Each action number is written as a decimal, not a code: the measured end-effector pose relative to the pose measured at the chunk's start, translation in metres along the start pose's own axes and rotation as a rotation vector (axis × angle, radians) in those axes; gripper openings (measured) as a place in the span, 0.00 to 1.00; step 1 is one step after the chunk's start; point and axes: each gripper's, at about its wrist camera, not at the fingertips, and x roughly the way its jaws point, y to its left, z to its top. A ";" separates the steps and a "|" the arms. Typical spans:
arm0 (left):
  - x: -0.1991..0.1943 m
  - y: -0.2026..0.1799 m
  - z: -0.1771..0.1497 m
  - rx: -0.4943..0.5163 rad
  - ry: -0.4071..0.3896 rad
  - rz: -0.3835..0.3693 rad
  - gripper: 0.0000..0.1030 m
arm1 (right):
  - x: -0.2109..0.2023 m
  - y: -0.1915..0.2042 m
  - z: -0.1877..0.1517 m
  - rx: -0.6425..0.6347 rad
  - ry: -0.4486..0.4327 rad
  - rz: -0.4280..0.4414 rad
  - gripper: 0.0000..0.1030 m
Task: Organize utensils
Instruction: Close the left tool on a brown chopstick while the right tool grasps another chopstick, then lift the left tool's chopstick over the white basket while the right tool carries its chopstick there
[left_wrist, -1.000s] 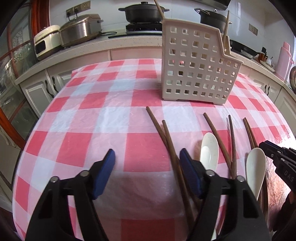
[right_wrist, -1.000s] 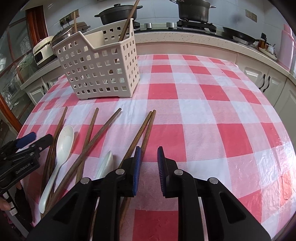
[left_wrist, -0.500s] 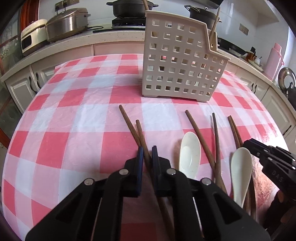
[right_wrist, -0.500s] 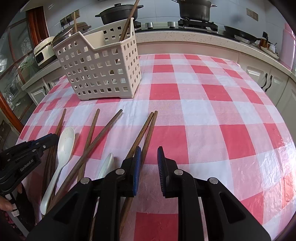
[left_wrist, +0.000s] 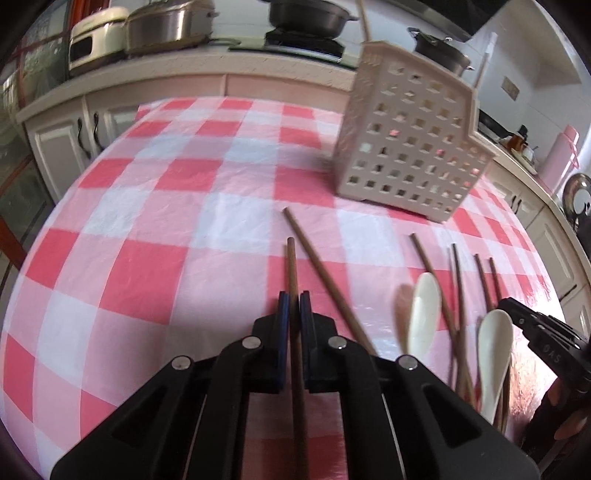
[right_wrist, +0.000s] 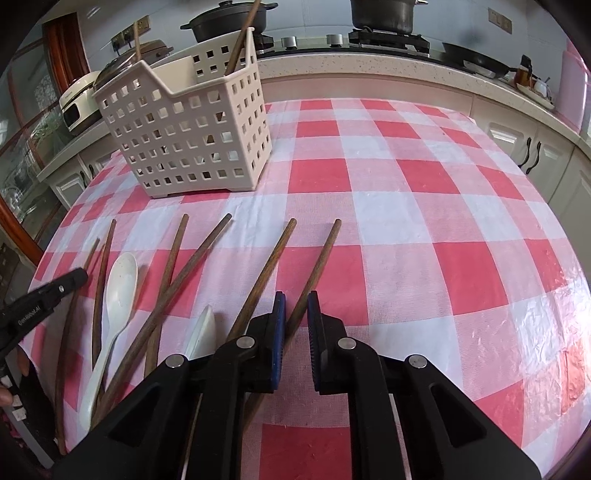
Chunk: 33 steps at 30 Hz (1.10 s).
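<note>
On tablecloth (left_wrist: 155, 206) | left tool (left_wrist: 294, 306) grips chopstick (left_wrist: 291, 266) (rear hidden) | right tool (right_wrist: 296, 310) slightly ajar, empty.

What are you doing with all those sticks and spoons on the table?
Someone is tidying utensils into the white basket using two hand-held grippers. The left gripper has its fingers shut on one brown chopstick. The right gripper hovers over the red checked tablecloth with a chopstick running between its nearly closed fingers; whether it grips it is unclear. More chopsticks and two white spoons lie on the cloth, and a few sticks already stand in the basket.
</note>
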 end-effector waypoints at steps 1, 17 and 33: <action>0.000 0.001 0.000 -0.004 -0.001 -0.003 0.06 | 0.001 0.000 0.001 -0.002 0.002 -0.002 0.11; 0.000 -0.010 -0.003 0.086 0.014 0.069 0.06 | 0.004 0.002 0.007 -0.018 0.012 -0.006 0.07; -0.064 -0.011 0.009 0.046 -0.216 0.033 0.06 | -0.071 0.013 0.013 -0.054 -0.289 0.060 0.06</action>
